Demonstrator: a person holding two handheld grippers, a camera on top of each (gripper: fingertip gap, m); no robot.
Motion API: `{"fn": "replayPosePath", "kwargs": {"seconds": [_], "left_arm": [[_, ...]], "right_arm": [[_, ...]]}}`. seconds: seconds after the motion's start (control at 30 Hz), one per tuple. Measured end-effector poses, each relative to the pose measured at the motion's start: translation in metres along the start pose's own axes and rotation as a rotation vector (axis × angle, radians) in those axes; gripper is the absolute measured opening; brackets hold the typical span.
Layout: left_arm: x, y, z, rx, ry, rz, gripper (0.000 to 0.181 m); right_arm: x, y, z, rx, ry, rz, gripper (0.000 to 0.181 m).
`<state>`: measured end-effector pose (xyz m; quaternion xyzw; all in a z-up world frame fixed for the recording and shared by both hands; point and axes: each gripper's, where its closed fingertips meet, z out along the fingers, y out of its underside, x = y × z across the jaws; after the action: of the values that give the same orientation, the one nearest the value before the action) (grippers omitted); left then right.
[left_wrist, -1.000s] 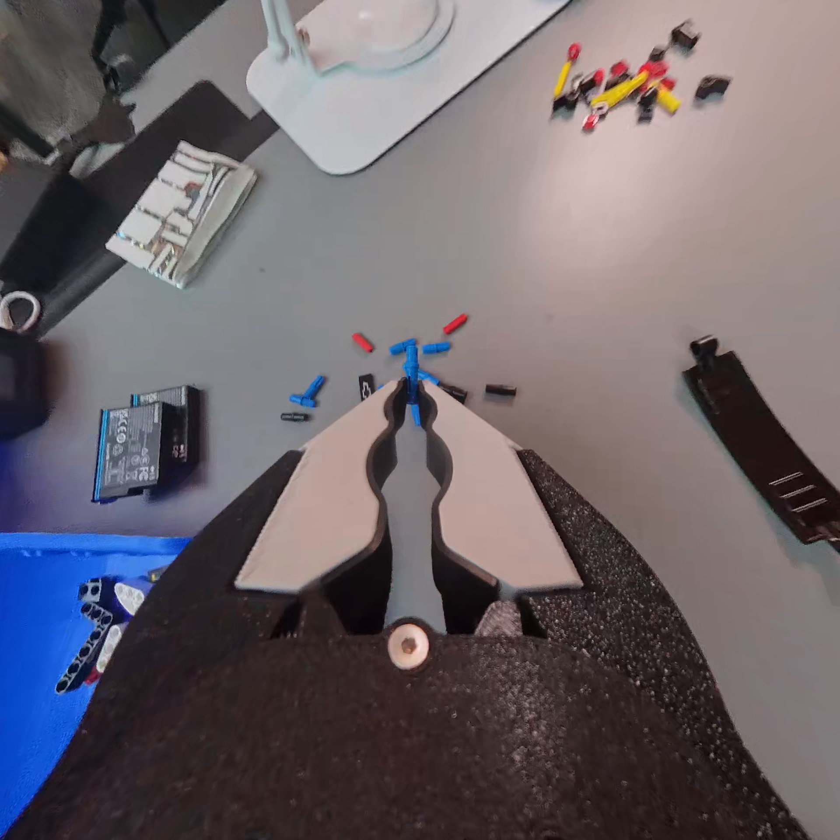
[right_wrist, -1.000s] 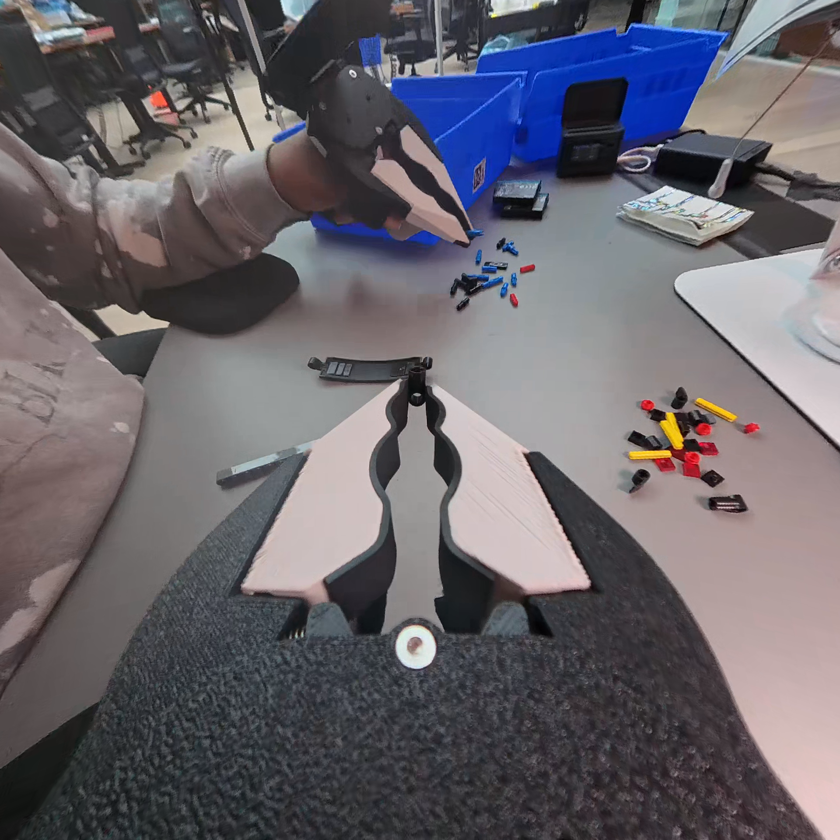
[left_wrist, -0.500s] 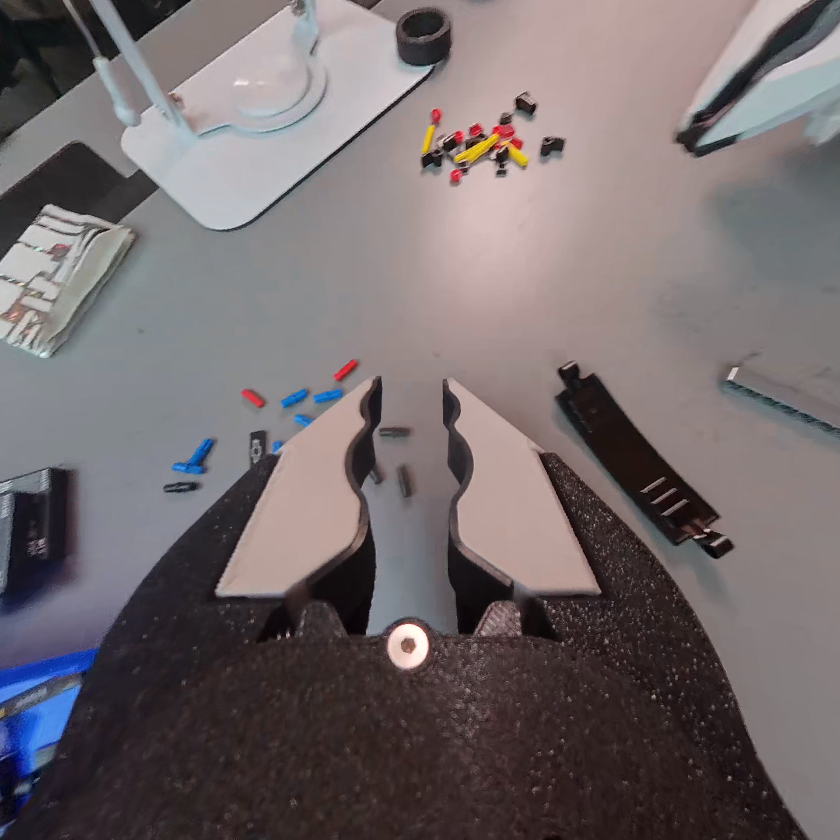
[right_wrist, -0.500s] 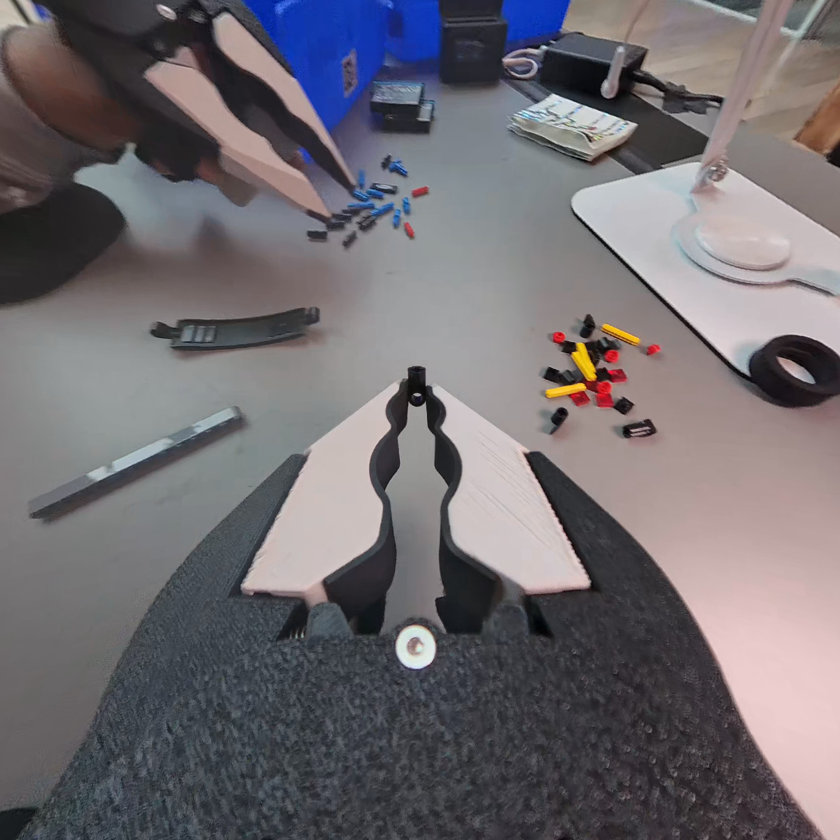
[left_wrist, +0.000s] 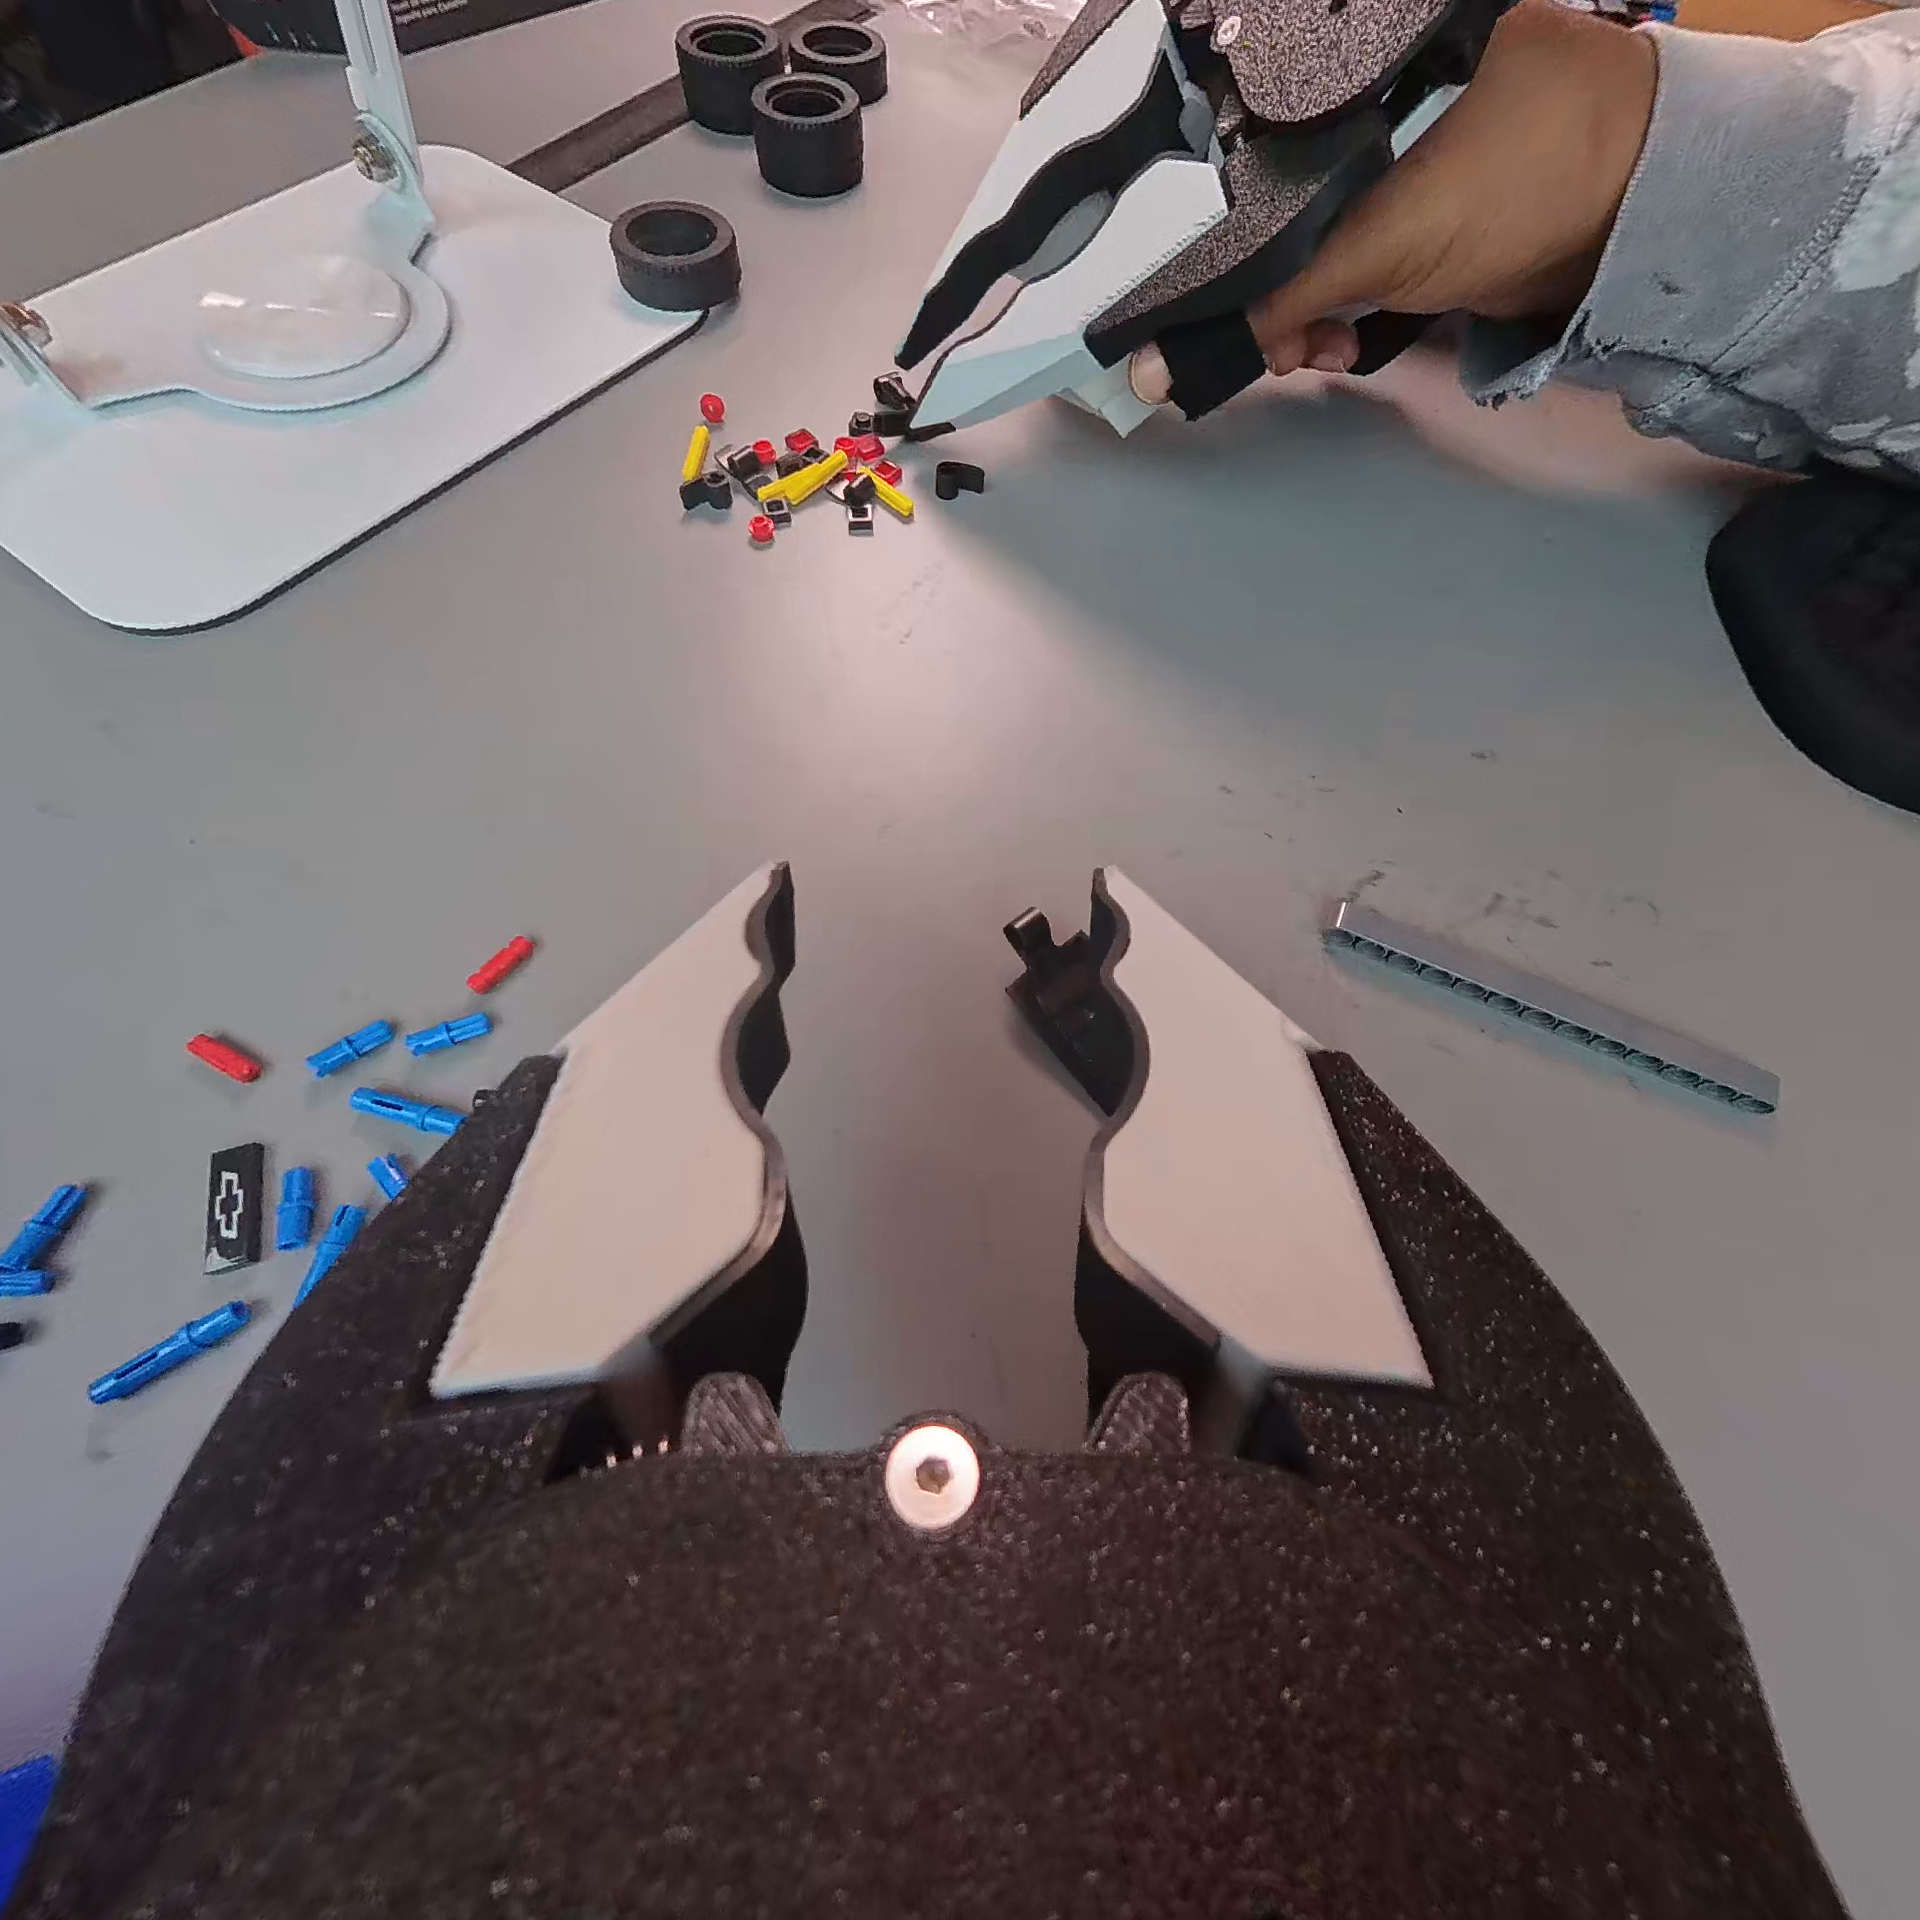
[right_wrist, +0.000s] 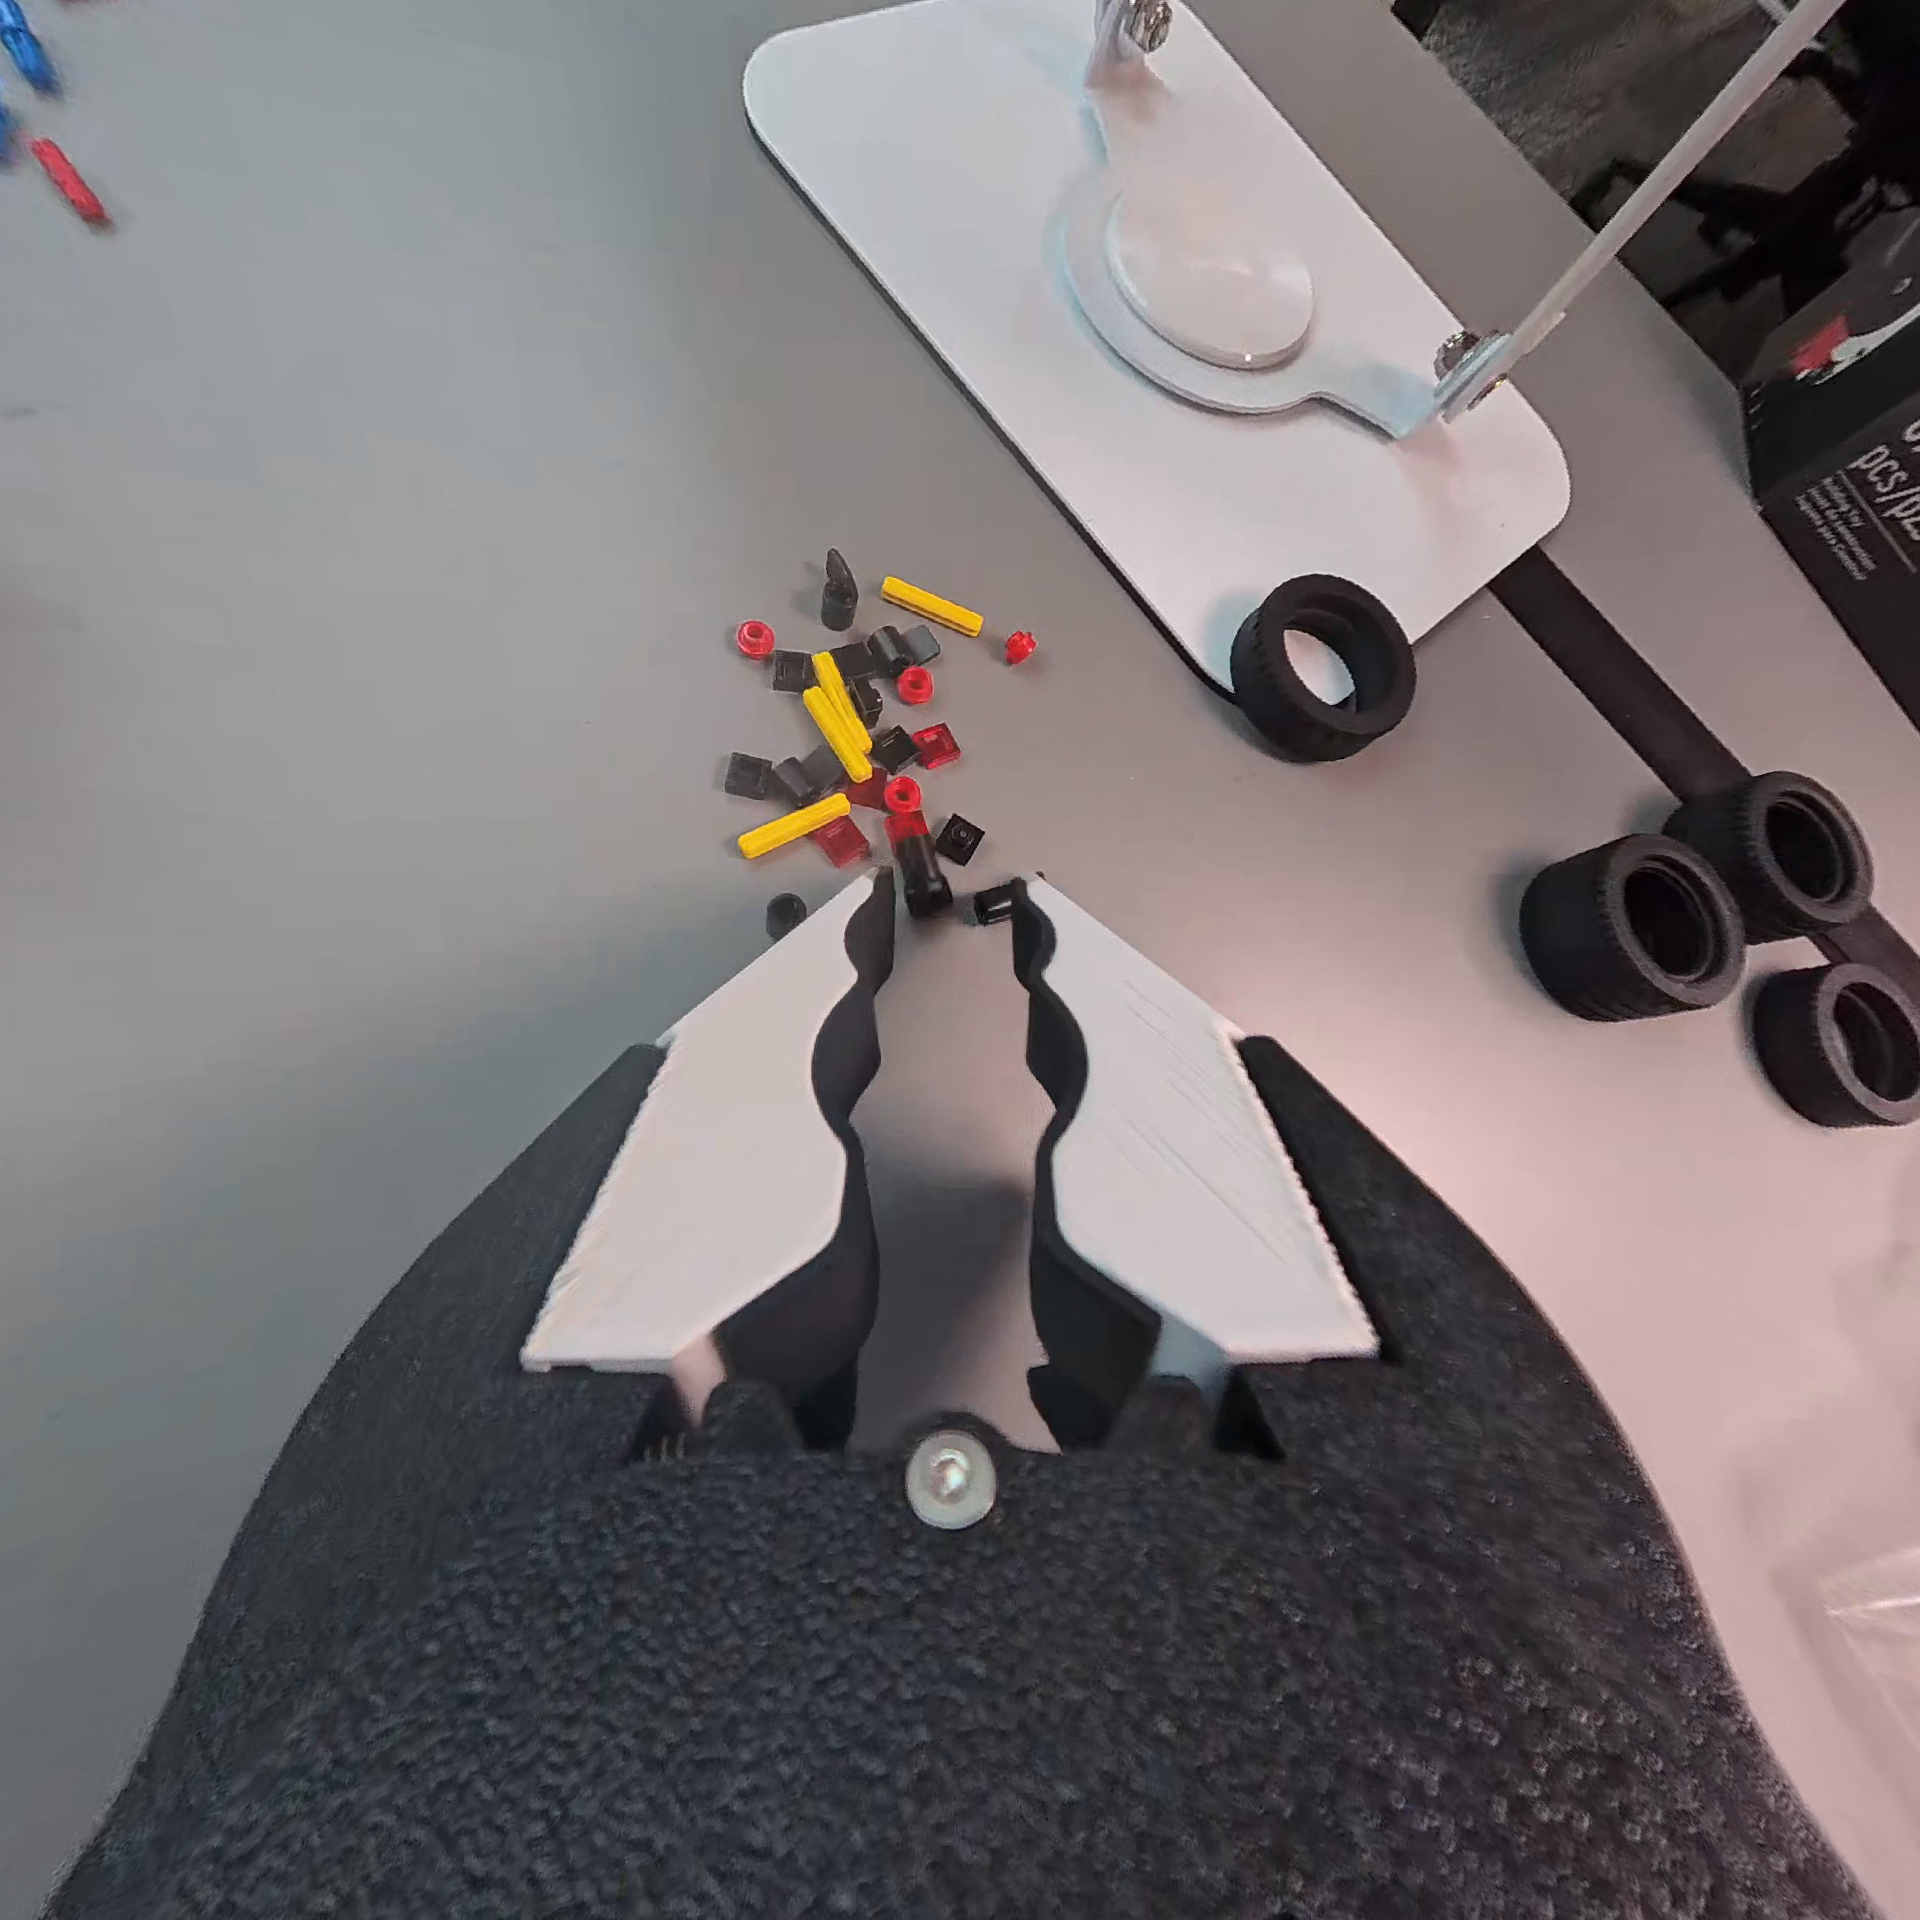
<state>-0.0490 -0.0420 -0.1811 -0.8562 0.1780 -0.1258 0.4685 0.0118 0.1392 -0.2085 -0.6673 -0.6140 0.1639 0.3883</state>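
Observation:
My left gripper is open and empty, low over the grey table. The end of a black curved strip lies just inside its right finger; the rest is hidden under that finger. Blue and red pins lie to its left. My right gripper is open at the near edge of a pile of red, yellow and black small parts. A small black connector sits against its right fingertip, and a black and red piece lies between the tips. The right gripper also shows in the left wrist view, held by a hand.
A long grey beam lies right of my left gripper. A white stand base stands behind the pile, with a black tyre at its corner and more tyres to the right. A black box is at the far right. The left gripper is farther from the white stand base, some 25 centimetres, than the right, some 15 centimetres. It is also in sight in the left wrist view.
My left gripper let go of a blue pin, opened and moved right to the black strip. My right gripper moved to the coloured pile and opened off the small black connector.

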Motion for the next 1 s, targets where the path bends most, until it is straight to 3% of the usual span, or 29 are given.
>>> {"fn": "replayPosePath", "kwargs": {"seconds": [0.27,0.47,0.67,0.8,0.87,1.0], "left_arm": [[-0.001,0.000,0.000,0.001,0.004,-0.006,0.056],[0.000,0.003,0.002,-0.016,-0.003,0.008,0.056],[0.000,0.004,0.003,-0.020,-0.003,0.009,0.056],[0.001,0.007,0.005,-0.034,0.000,0.020,0.056],[0.002,0.008,0.006,-0.042,-0.001,0.029,0.056],[0.003,0.010,0.007,-0.049,0.001,0.034,0.056]], "right_arm": [[0.032,-0.032,-0.048,0.238,0.085,0.159,0.021],[0.006,-0.001,-0.017,0.082,-0.034,0.099,0.022],[-0.008,0.001,0.005,0.011,-0.054,-0.036,0.023],[-0.008,0.000,0.009,-0.005,-0.070,-0.050,0.020],[-0.008,0.001,0.009,-0.011,-0.075,-0.058,0.007],[-0.008,0.003,0.001,-0.001,-0.063,-0.094,0.007]]}}
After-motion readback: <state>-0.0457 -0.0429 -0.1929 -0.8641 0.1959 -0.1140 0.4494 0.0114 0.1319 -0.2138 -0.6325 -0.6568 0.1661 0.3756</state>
